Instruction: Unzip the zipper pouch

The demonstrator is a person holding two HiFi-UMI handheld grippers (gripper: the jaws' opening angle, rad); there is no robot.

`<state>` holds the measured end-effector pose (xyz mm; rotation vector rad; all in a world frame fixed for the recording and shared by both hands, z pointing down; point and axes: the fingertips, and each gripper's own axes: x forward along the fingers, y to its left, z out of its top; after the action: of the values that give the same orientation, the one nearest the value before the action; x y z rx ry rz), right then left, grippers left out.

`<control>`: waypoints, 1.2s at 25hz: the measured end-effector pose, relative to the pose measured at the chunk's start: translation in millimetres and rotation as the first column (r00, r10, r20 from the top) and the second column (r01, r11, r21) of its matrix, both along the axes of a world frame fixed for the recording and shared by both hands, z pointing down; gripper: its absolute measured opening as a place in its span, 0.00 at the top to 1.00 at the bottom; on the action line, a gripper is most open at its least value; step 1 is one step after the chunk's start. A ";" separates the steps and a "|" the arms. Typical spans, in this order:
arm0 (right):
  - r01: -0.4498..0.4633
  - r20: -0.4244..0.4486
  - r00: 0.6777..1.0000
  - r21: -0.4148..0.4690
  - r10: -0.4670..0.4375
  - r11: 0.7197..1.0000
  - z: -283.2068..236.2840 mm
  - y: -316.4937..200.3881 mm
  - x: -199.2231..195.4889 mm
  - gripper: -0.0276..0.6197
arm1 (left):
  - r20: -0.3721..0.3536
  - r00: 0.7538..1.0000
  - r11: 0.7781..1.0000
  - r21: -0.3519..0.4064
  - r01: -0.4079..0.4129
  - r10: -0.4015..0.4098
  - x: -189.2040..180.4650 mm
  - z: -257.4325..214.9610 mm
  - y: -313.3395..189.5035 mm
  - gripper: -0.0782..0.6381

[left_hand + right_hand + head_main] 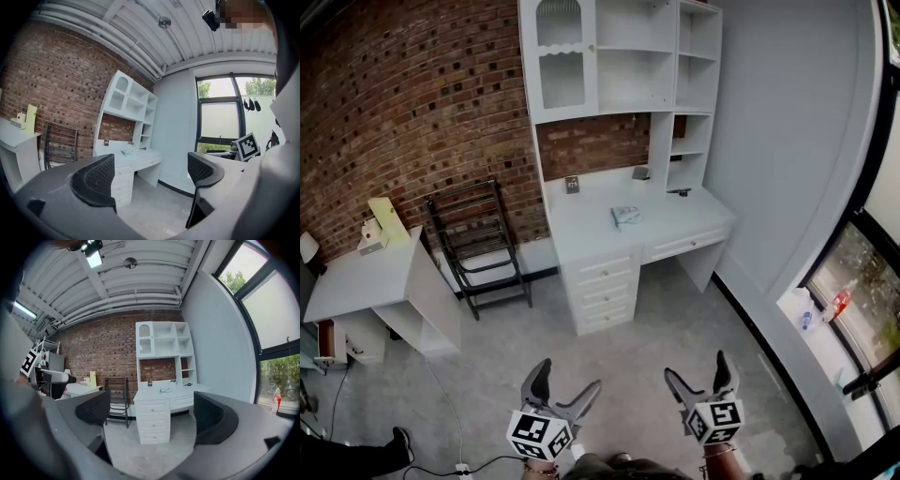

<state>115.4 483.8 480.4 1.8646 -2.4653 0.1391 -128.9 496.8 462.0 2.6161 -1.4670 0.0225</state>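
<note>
A small pale teal zipper pouch [626,217] lies on the white desk [581,225] across the room; it shows as a tiny shape [125,152] in the left gripper view and as another [164,390] in the right gripper view. My left gripper [565,389] is held low at the bottom of the head view, far from the desk, its jaws open with nothing between them. My right gripper [700,375] hangs beside it, also open and empty. Grey floor shows between both pairs of jaws.
The white desk has a drawer stack [605,291] and a shelf hutch [619,56] against a brick wall. A black metal rack [478,244] stands left of it, then a second white table [366,277]. Windows [862,281] run along the right. Grey floor lies between me and the desk.
</note>
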 end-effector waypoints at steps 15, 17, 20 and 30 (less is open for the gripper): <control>0.012 -0.044 0.999 0.027 -0.011 1.000 2.3 -0.9 20.7 0.07 | 0.019 1.000 1.000 0.020 -0.014 0.014 24.4 1.9 -1.3 0.09; 0.011 -0.055 0.998 0.026 -0.010 1.000 5.6 -1.0 21.0 0.07 | 0.056 0.998 0.999 0.048 -0.015 0.013 24.9 0.7 0.7 0.10; 0.014 -0.055 0.998 0.019 -0.013 1.000 9.0 -3.5 20.4 0.07 | 0.081 0.997 0.998 0.059 -0.009 0.004 23.8 0.5 -1.2 0.10; -0.020 -0.056 0.998 0.069 0.024 0.997 6.3 -52.1 29.3 0.08 | 0.043 0.999 0.996 0.088 0.000 -0.004 21.2 2.4 -56.0 0.10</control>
<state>144.7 431.7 486.7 1.8943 -2.4429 0.0016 -107.7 440.8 464.4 2.7000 -1.5181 0.0150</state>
